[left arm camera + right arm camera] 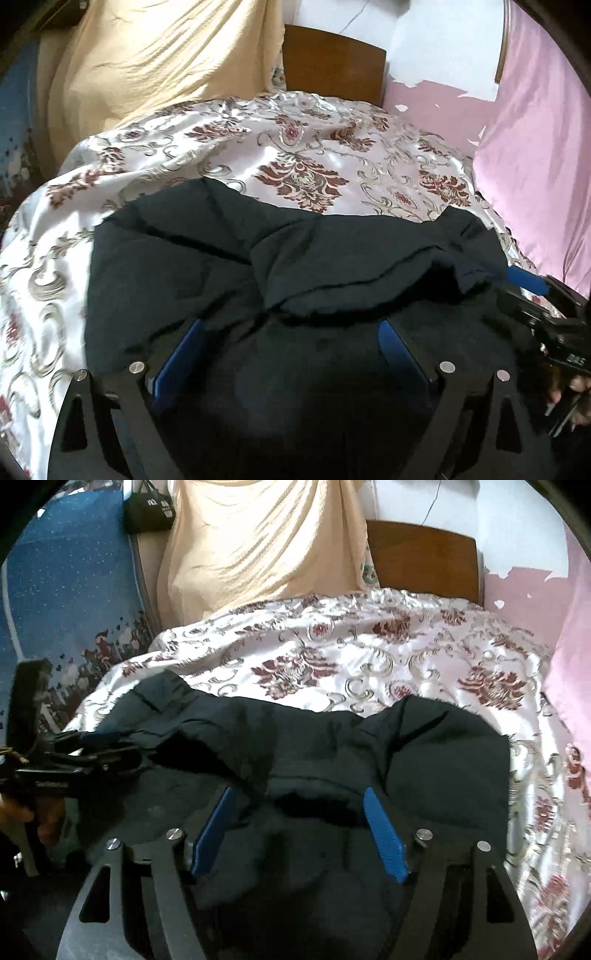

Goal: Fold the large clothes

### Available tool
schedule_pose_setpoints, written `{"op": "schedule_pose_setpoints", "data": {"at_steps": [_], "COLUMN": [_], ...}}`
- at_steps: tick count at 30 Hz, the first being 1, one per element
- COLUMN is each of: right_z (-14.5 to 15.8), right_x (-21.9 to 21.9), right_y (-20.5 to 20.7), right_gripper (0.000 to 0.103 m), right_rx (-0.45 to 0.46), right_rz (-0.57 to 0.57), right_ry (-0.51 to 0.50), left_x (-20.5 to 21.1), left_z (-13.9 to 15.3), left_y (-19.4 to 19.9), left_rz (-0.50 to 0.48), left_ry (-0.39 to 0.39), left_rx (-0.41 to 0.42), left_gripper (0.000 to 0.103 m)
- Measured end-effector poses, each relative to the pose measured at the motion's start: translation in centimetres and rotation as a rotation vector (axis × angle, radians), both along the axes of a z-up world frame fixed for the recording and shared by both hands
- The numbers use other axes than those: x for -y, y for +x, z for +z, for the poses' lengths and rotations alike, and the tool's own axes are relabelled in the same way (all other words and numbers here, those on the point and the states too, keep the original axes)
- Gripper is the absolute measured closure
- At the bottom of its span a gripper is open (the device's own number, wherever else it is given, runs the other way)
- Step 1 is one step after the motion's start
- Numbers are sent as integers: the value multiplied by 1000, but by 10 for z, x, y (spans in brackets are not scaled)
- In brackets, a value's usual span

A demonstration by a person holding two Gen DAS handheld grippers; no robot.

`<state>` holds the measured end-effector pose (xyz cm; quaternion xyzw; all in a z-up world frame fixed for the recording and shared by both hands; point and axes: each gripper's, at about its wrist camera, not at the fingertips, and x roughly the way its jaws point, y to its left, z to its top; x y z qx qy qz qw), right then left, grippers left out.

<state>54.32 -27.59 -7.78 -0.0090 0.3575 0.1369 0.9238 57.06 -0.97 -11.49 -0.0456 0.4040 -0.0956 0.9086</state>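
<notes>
A dark padded garment (221, 258) lies rumpled on a floral satin bedspread (303, 155), with folds bunched across its top. My left gripper (291, 325) hovers over the garment's near part, open, its blue pads wide apart with nothing pinched. At the right edge of that view a blue finger (526, 279) of the other gripper pokes out from under a fold. In the right wrist view the garment (443, 746) fills the foreground on the bedspread (369, 653). My right gripper (299, 792) is open above it. The left gripper (99, 740) sits at the garment's left edge.
A cream cloth (258, 542) hangs behind the bed, beside a wooden headboard (424, 557). Pink fabric (535, 155) borders the right side. A blue patterned curtain (74, 583) and a small black bag (147, 511) are on the left. A hand (22, 812) holds the left tool.
</notes>
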Motion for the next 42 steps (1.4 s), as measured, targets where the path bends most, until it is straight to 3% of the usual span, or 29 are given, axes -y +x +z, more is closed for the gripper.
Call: {"op": "schedule_pose_setpoints", "data": {"at_steps": [6, 9, 24, 33, 42], "right_z": [33, 51, 133, 149, 148], "right_x": [6, 9, 18, 7, -2], "right_y": [-45, -71, -200, -276, -347], "right_gripper": [24, 14, 6, 5, 5], "right_rx": [32, 52, 175, 200, 189], "right_rz": [-4, -3, -34, -16, 17], "right_ry": [-7, -7, 52, 53, -40], "left_x": [0, 2, 6, 1, 0], "left_z": [31, 51, 127, 149, 151], "left_y": [-43, -70, -204, -284, -342], "left_rz": [-12, -16, 45, 54, 60], "left_ry": [17, 38, 10, -48, 24], "left_rx": [32, 69, 205, 217, 241], "left_gripper": [8, 2, 0, 0, 0]}}
